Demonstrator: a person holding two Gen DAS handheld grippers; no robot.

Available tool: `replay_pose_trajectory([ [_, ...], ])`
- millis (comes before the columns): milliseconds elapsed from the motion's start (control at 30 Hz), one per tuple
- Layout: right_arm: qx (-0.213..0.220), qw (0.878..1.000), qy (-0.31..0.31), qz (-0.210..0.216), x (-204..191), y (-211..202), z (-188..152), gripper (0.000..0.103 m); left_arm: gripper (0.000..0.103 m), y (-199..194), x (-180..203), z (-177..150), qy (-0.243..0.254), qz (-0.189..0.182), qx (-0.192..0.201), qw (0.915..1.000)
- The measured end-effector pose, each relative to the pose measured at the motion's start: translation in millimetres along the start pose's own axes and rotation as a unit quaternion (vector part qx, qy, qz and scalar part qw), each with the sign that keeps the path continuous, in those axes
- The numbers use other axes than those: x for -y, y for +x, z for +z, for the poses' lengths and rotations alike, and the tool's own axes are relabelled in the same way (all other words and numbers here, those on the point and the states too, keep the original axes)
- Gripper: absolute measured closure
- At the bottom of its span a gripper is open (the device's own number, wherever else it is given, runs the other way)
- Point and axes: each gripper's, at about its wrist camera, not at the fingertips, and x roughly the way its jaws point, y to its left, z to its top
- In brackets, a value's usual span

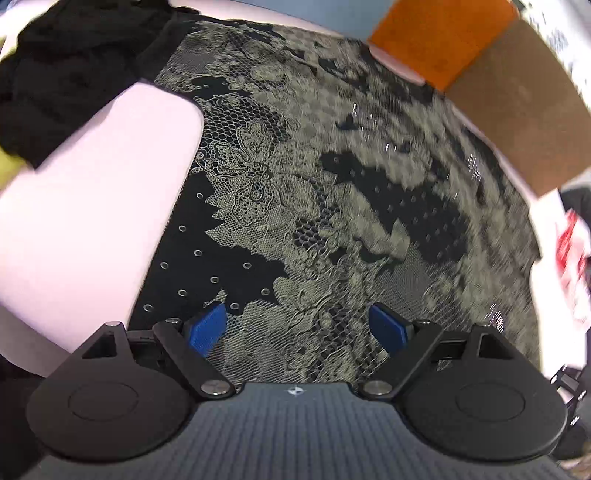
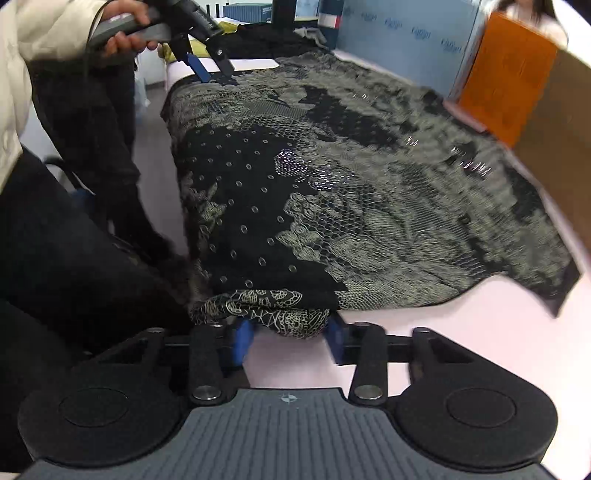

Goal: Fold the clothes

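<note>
Almost no text can be read in these views. In the right wrist view, the blue partition panel (image 2: 399,33) behind the tabletop carries a small dark logo word printed again and again across its surface, but the letters are too small and blurred to read. A blue-grey box (image 2: 248,12) at the top of the same view has a few lines of print, also not readable. In the left wrist view, a red and white item (image 1: 570,254) at the right edge is blurred; no letters can be made out.

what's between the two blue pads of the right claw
A bunched corner of the black lace-patterned garment sits between the blue pads of the right claw, above the pale pink tabletop. The right wrist view shows this.
</note>
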Motion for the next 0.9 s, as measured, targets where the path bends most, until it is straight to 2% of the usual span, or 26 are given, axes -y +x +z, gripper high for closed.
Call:
replay_pose_trajectory([
  [33, 0.000, 1.000, 0.015, 0.000, 3, -3, 1, 0.089, 0.035, 0, 0, -2, 0.009, 0.012, -0.008, 0.9999],
  [67, -0.001, 1.000, 0.030, -0.001, 6, -5, 2, 0.096, 0.041, 1, 0, -3, 0.017, 0.025, -0.018, 0.9994],
  [100, -0.001, 0.999, 0.045, -0.002, 8, -8, 2, 0.097, 0.049, 2, -2, -4, 0.019, 0.034, -0.023, 0.9990],
  [200, -0.010, 0.995, 0.096, -0.007, 6, -13, -3, 0.099, 0.049, 5, -9, -1, -0.001, 0.029, -0.028, 0.9992],
  [300, -0.033, 0.987, 0.160, 0.000, 3, -15, -11, 0.100, 0.047, 7, -7, 4, -0.006, 0.035, -0.028, 0.9990],
  [367, -0.042, 0.976, 0.214, 0.004, -1, -18, -19, 0.099, 0.042, 8, -4, 4, -0.002, 0.035, -0.027, 0.9990],
  [433, -0.046, 0.957, 0.285, 0.019, -4, -19, -28, 0.099, 0.036, 9, -1, 3, 0.002, 0.033, -0.028, 0.9991],
  [500, -0.059, 0.929, 0.362, 0.042, -4, -18, -42, 0.092, 0.036, 0, 2, 0, 0.013, 0.029, -0.022, 0.9993],
  [533, -0.058, 0.927, 0.370, 0.020, -4, -19, -49, 0.067, 0.036, -9, 1, -4, 0.018, 0.028, -0.013, 0.9994],
  [567, -0.056, 0.924, 0.378, -0.004, -5, -20, -55, 0.033, 0.034, -19, -5, -12, 0.015, 0.033, -0.006, 0.9993],
  [600, -0.050, 0.921, 0.385, -0.041, -3, -25, -58, 0.023, 0.024, -31, -12, -21, 0.009, 0.040, 0.002, 0.9992],
  [633, -0.045, 0.916, 0.392, -0.079, -2, -30, -61, 0.021, 0.016, -42, -19, -30, 0.004, 0.047, 0.010, 0.9989],
  [667, -0.040, 0.909, 0.400, -0.111, 0, -35, -65, 0.021, 0.016, -46, -31, -43, -0.005, 0.055, 0.004, 0.9985],
  [767, -0.019, 0.887, 0.449, -0.103, 10, -40, -70, 0.021, 0.016, -39, -71, -79, -0.039, 0.075, -0.035, 0.9958],
  [833, -0.014, 0.890, 0.446, -0.094, 12, -38, -64, 0.021, 0.017, -27, -93, -93, -0.066, 0.070, -0.035, 0.9947],
  [900, -0.011, 0.896, 0.435, -0.086, 20, -36, -58, 0.021, 0.017, -20, -107, -96, -0.096, 0.053, 0.003, 0.9940],
])
